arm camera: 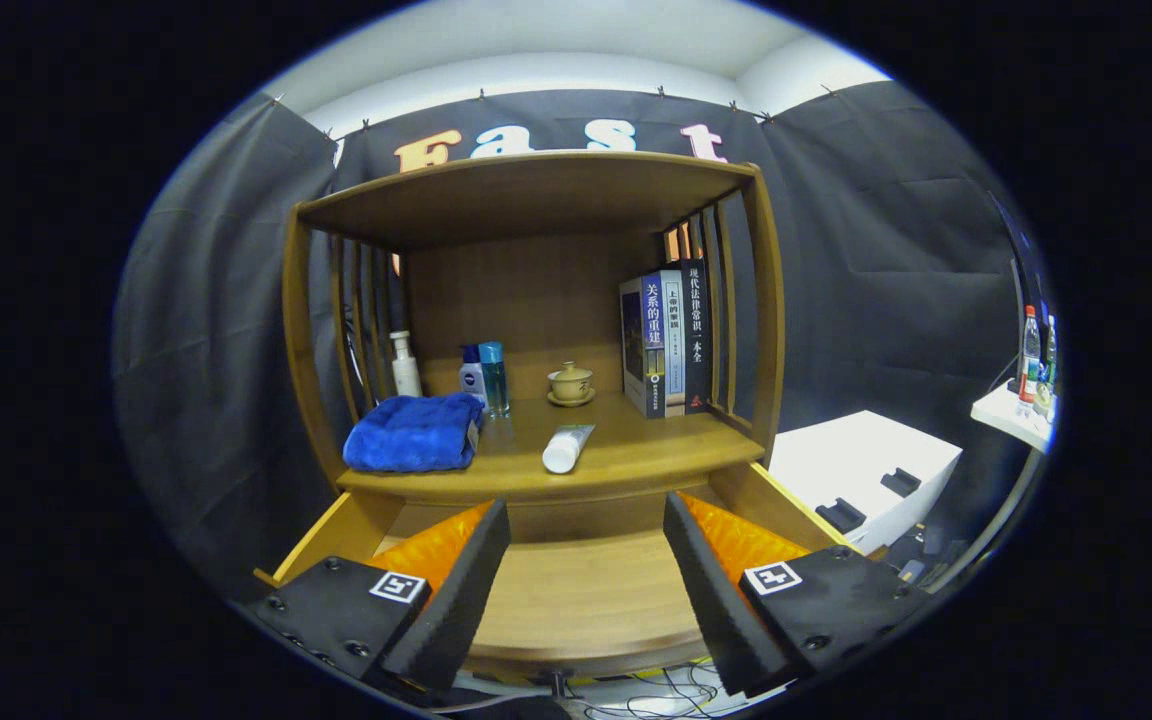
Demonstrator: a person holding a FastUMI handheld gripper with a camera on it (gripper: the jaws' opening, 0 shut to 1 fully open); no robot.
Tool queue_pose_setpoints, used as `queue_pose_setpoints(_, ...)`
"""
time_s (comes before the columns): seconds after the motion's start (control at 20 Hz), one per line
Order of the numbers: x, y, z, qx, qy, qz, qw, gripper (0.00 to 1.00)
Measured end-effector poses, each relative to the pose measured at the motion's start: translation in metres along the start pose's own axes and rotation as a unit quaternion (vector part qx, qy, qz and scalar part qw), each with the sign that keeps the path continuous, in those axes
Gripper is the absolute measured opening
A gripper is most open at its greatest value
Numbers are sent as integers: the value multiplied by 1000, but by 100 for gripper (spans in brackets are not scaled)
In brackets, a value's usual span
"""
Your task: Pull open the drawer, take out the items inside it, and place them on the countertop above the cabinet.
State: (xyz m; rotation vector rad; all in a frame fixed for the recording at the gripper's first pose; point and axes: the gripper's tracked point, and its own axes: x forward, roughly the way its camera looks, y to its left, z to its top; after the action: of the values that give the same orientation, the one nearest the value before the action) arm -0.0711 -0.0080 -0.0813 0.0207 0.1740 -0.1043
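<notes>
Below the countertop (626,455), the drawer (586,600) stands pulled open with its visible floor bare, while a white tube (566,447) and blue towel (414,432) lie above. The gripper (586,590) hovers over it, fingers spread, holding nothing. Emptying looks complete; next likely calls for withdrawing.

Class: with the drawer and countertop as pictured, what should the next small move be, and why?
Probably withdraw and finish: the drawer is pulled open with bare wood showing between the open tool's fingers, while the blue towel and white tube lie on the countertop.
</notes>
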Motion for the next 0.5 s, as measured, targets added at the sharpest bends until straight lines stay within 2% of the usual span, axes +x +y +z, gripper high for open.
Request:
queue_pose_setpoints(0.25, -29, 0, -45, -4, 11, 3, 1000, 100)
queue_pose_setpoints(0.5, -36, -3, -84, -30, 30, -6, 999, 100)
